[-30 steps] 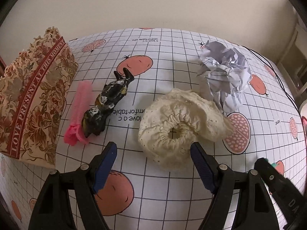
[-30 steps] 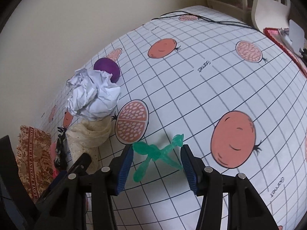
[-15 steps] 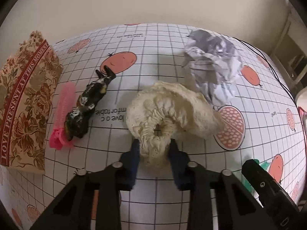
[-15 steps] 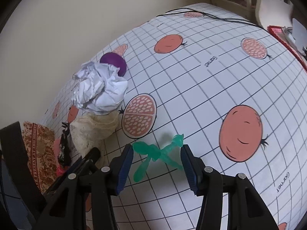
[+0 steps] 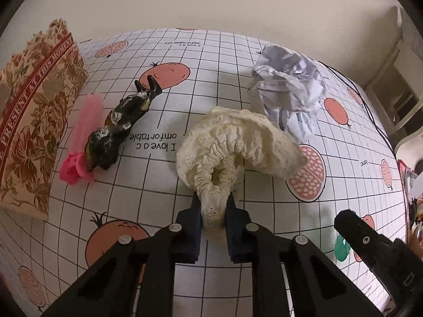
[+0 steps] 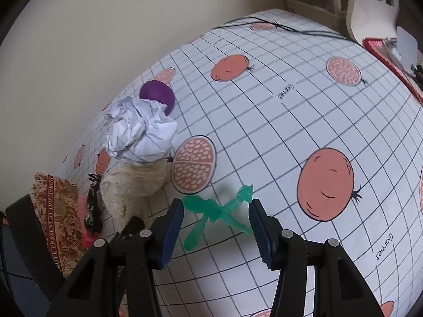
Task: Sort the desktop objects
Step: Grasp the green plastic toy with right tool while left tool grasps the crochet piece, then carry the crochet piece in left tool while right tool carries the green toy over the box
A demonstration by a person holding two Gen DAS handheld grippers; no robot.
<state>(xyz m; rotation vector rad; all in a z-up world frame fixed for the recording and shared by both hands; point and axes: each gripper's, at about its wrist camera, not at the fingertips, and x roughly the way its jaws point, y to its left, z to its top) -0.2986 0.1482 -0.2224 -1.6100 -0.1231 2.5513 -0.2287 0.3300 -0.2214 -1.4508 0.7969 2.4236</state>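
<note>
Tablecloth (image 5: 211,60): one scrunchie (image 5: 238,142), one paper ball (image 5: 288,92).

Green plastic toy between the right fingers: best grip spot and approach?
Grip the green toy at its thick middle, where the limbs meet; the limbs look thin and splayed. Come straight down from above: it lies flat on the tablecloth, already centred in the open right gripper.

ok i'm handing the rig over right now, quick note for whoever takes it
Left gripper: shut on the cream fabric cover, pinching its near edge; cover mostly on the table.
Right gripper: open, fingers either side of the green plastic toy, not gripping.
Crumpled paper, black figurine, pink comb, purple ball lie loose; patterned bag at left.
Nothing visibly sorted yet.
</note>
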